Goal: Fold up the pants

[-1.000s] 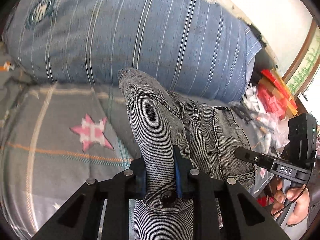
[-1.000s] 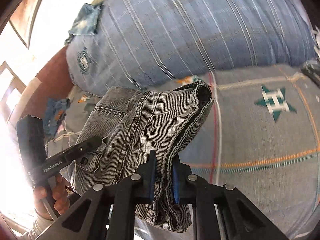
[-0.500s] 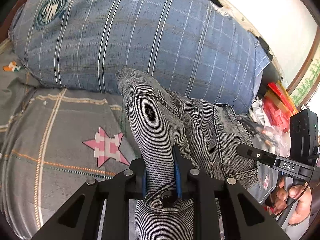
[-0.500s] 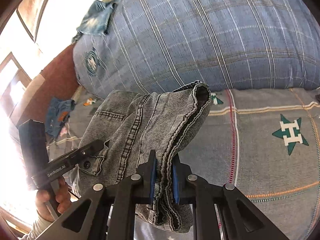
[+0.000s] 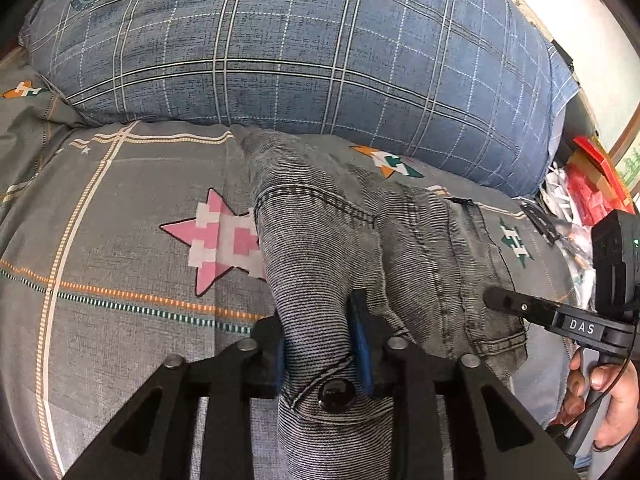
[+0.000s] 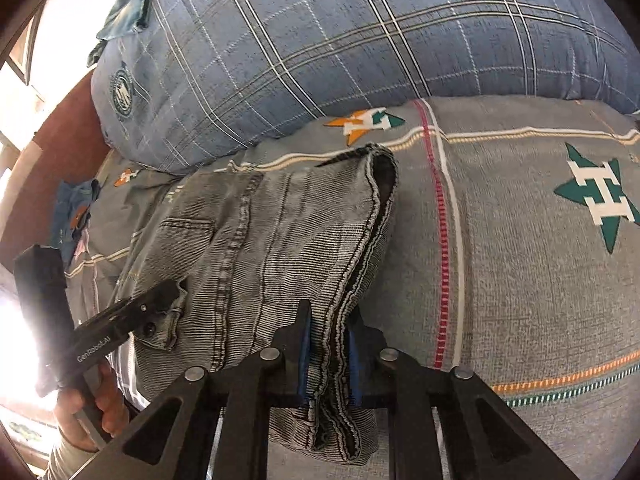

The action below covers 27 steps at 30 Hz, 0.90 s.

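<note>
Pants: one grey denim pair, bunched and draped across the bedspread, held at both ends.
Left gripper: its two blue pads pinch the waistband beside one dark button.
Right gripper: its two pads clamp a folded seam edge of the pants.
Bedspread: one grey sheet with star prints, under the pants.
Pillow: one large blue plaid pillow behind the pants.

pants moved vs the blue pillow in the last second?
Yes. In the left wrist view the pants dropped away from the blue plaid pillow, onto the grey bedspread.
</note>
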Each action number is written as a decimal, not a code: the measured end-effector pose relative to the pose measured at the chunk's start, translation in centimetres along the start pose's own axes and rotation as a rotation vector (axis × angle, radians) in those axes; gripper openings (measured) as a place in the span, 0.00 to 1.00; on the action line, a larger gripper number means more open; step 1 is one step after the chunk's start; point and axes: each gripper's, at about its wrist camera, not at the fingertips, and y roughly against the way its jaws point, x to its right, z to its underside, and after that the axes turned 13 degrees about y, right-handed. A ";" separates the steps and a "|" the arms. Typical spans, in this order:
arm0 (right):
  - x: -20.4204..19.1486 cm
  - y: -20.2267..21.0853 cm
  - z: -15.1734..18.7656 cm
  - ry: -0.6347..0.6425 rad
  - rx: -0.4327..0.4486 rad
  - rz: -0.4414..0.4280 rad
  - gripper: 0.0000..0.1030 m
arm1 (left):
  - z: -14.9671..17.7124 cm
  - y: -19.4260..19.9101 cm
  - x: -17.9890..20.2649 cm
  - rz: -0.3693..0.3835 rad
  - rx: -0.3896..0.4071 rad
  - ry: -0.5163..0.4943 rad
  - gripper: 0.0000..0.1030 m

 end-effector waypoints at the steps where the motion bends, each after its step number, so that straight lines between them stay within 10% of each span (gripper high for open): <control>1: -0.2 0.0 0.0 0.014 -0.007 0.021 0.24 | 0.0 0.0 0.0 -0.012 0.000 0.002 0.40; 7: -1.9 3.3 -0.1 0.065 0.042 0.202 0.31 | 0.4 2.2 -0.2 -0.098 0.085 -0.019 0.65; 13: -6.0 5.0 0.5 0.155 0.125 0.181 0.61 | 1.1 5.2 0.3 -0.122 0.165 -0.026 0.68; 18: -5.3 -1.1 3.0 0.144 -0.040 0.191 0.63 | 3.6 2.0 0.3 -0.168 0.100 -0.057 0.78; 23: -6.2 2.7 3.4 0.131 0.043 0.202 0.67 | 4.0 2.0 -0.2 -0.219 0.062 -0.026 0.80; 27: -8.2 8.8 5.8 0.168 0.204 0.266 0.90 | 5.0 7.5 1.4 -0.212 0.215 -0.056 0.85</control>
